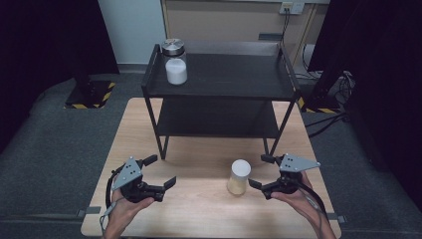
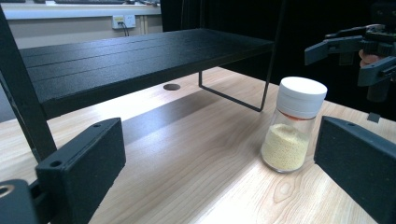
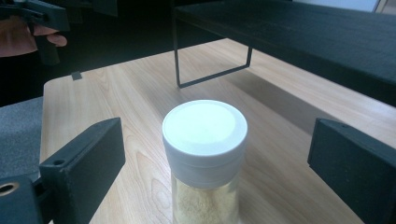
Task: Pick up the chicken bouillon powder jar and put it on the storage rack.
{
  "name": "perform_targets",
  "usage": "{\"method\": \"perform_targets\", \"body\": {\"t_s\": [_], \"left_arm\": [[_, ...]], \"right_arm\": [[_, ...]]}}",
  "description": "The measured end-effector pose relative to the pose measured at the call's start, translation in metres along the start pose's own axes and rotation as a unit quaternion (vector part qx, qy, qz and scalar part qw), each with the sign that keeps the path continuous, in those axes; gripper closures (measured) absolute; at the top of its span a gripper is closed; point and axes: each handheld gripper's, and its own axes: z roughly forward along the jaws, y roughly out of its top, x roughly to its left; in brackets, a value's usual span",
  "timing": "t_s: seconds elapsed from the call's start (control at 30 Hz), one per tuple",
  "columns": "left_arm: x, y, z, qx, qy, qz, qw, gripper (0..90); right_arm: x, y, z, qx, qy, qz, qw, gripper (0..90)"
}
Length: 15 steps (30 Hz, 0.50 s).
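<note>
Nearest, the left gripper point(image 1: 160, 172) sits at about seven o'clock on the wooden table point(image 1: 199, 209), jaws wide open and empty. The right gripper point(image 1: 262, 172), at five o'clock, also gapes; the white-capped jar point(image 1: 239, 177) of yellow granules stands upright just before its jaws, apparently untouched. Farther, at twelve o'clock, the black shelf point(image 1: 224, 74) carries a silver-lidded jar point(image 1: 175, 61).

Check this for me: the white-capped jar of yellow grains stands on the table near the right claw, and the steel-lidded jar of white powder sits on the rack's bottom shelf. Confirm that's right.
One detail is off. The steel-lidded jar of white powder sits on the rack's top shelf, not the bottom one, as the high view shows. The white-capped jar does stand on the table near the right claw.
</note>
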Motion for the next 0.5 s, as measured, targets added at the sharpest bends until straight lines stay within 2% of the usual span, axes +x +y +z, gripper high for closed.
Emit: {"method": "perform_targets", "body": {"t_s": [0.13,0.5], "left_arm": [[-0.002,0.002,0.002,0.006,-0.002,0.012,0.9999,1.0],[-0.002,0.002,0.003,0.009,-0.005,0.015,0.9998,1.0]], "right_arm": [[0.0,0.0,0.009,0.007,0.004,0.003,1.0,4.4],[0.0,0.002,0.038,0.028,0.013,0.009,0.9995,5.9]]}}
